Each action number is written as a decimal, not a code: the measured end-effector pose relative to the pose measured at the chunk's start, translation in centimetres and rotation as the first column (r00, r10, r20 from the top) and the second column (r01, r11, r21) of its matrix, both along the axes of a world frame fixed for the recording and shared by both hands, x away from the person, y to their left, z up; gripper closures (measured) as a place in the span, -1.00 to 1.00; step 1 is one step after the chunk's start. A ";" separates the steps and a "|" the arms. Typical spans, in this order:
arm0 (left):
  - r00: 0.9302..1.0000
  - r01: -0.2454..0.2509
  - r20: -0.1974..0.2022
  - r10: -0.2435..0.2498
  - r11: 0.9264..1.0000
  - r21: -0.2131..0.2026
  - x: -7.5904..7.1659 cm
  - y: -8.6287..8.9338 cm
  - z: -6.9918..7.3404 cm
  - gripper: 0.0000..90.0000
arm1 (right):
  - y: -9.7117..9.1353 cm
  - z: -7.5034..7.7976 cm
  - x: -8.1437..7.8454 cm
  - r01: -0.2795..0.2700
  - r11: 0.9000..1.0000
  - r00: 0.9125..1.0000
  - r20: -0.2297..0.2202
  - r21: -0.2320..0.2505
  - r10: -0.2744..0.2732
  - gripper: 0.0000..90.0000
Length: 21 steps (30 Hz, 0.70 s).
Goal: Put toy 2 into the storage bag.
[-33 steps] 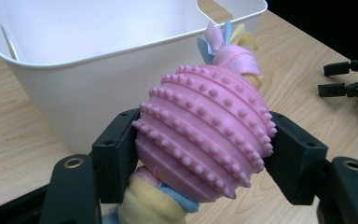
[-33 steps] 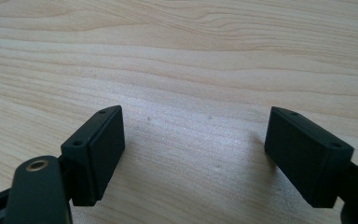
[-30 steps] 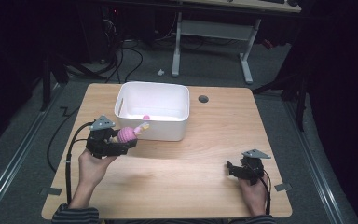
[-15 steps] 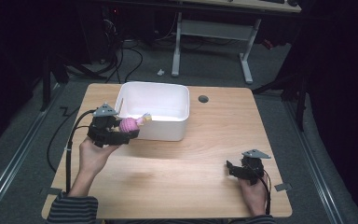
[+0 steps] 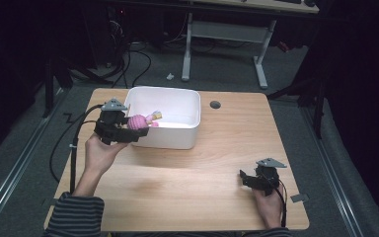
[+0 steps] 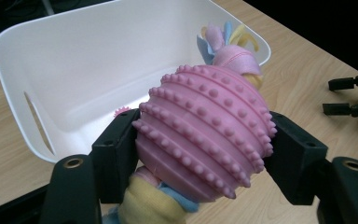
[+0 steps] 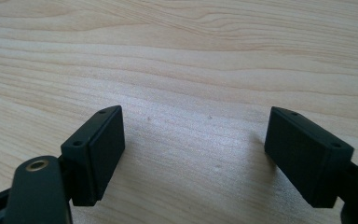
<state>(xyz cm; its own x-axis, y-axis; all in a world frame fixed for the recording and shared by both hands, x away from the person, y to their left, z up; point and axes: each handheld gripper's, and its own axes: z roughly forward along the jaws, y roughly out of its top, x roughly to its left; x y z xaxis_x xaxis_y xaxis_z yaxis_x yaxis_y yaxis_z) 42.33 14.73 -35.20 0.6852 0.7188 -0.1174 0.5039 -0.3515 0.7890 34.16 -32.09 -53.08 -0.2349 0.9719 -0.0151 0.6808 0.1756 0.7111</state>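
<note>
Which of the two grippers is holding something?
The left gripper is: its jaws press on the pink studded ball toy at the white bin. The right gripper stands open over bare wooden table.

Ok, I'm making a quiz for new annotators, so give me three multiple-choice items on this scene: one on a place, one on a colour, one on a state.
1. Where is the knobbly ball toy?
A. Flat on the table
B. Between the left gripper's jaws at the bin's rim
C. On the floor

2. What colour is the toy's knobbly ball?
A. Pink
B. Green
C. Black

3. How does the right gripper stand?
A. Shut on the toy
B. Shut on the bin
C. Open, nothing between its jaws

Answers:
1. B: the left gripper clamps the knobbly ball toy on both sides, beside the white bin.
2. A: the left gripper view shows a pink ball, with pastel cloth strips at its ends.
3. C: the right gripper has its jaws spread over bare table.
</note>
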 end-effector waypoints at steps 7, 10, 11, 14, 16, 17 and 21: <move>1.000 -0.010 -0.012 0.011 1.000 0.017 1.3 -0.2 0.4 -0.26 | 0.0 0.0 0.0 -0.001 1.000 1.000 0.000 -0.001 0.001 -0.55; 1.000 -0.015 -0.009 0.015 1.000 0.016 1.8 -0.4 0.7 -0.26 | 0.0 0.0 0.0 0.000 1.000 1.000 0.000 0.000 0.000 -0.55; 1.000 -0.015 -0.012 0.015 1.000 0.014 2.0 -0.4 0.7 -0.26 | 0.0 0.0 0.0 0.000 1.000 1.000 0.000 0.000 0.000 -0.55; 1.000 -0.024 -0.015 0.024 0.999 0.027 2.7 -0.5 0.9 -0.26 | 0.0 0.0 0.0 -0.001 1.000 1.000 0.000 -0.001 0.001 -0.55; 0.999 -0.031 -0.018 0.031 0.999 0.033 3.2 -0.6 0.9 -0.26 | 0.0 0.0 0.0 -0.001 1.000 1.000 0.000 -0.001 0.001 -0.55; 0.999 -0.036 -0.018 0.037 0.999 0.038 3.5 -0.7 0.9 -0.26 | 0.0 0.0 0.0 -0.001 1.000 1.000 0.000 -0.001 0.001 -0.55; 0.998 -0.051 -0.036 0.053 0.997 0.055 4.5 -0.9 0.6 -0.27 | 0.0 0.0 0.0 -0.001 1.000 1.000 0.000 -0.001 0.001 -0.55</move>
<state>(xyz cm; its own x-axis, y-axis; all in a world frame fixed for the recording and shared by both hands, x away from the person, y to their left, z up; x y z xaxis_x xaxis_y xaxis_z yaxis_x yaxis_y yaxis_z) 46.82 13.88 -34.61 0.6429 0.7592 -0.1019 0.5512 -0.3661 0.7497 34.16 -32.10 -53.08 -0.2361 0.9716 -0.0159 0.6806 0.1770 0.7109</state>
